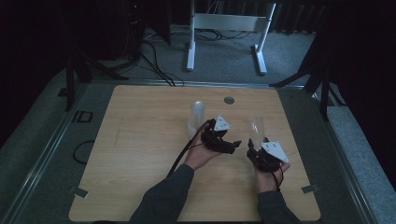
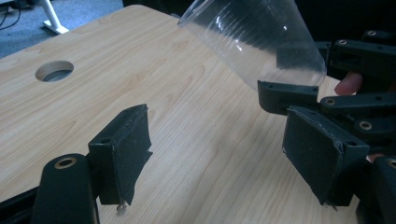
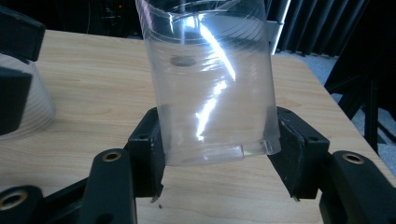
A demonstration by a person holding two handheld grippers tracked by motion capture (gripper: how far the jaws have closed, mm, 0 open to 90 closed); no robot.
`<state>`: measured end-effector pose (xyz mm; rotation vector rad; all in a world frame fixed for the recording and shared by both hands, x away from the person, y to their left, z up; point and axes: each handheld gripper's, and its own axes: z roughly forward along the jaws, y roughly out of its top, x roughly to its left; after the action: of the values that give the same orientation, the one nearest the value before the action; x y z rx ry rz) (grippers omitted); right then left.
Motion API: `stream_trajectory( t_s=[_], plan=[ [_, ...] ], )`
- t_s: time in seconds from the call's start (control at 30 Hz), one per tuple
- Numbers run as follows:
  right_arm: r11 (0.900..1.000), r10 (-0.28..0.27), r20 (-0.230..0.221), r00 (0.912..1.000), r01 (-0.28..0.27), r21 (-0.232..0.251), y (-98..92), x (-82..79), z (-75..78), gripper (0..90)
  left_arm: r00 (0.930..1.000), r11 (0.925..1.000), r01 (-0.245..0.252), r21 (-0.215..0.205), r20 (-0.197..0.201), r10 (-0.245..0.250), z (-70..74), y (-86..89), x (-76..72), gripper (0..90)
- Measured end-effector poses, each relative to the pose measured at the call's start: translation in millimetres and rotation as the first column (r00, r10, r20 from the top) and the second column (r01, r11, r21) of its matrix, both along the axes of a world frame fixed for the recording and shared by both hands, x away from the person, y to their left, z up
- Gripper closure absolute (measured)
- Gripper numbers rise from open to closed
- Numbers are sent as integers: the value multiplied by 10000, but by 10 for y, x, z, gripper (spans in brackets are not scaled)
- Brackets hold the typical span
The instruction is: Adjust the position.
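**Cup gripped beside the stack**

The right tongs (image 3: 217, 154) clench a clear cup (image 3: 210, 84) near its base, tilted above the surface (image 1: 140, 154). The left tongs (image 2: 219, 149) stand released (nothing between them), right of the stack (image 1: 197, 119).

left gripper (image 1: 233, 145): fingers apart, level | right gripper (image 1: 252, 148): fingers clamped, pointing forward

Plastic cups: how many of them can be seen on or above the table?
2. One clear cup is clamped near its base by the right gripper. A second, frosted cup stands on the table behind the left gripper.
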<state>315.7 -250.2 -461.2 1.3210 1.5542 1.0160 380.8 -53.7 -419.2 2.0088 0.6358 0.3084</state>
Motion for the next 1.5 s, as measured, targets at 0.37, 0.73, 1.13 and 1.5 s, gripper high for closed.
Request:
stream_trajectory(
  t_s=[0.37,0.73,1.13,1.5],
  plan=[
    [9999,-29,439,9990,34,-108,11,-38,15,419,9992,9982,-6,-602,-405,-18,25,-49,51,239],
    [9999,-47,595,9982,53,-90,19,-53,12,419,9984,9930,28,-1184,-562,-95,96,-126,72,238],
    [10000,44,619,9981,-38,-89,32,-53,7,419,9931,9763,-30,-2162,-1151,-224,84,-163,134,237],
    [9998,146,725,9973,-139,-108,68,-68,12,419,9878,9660,-73,-2585,-1522,-332,58,-224,175,227]
  ],
)
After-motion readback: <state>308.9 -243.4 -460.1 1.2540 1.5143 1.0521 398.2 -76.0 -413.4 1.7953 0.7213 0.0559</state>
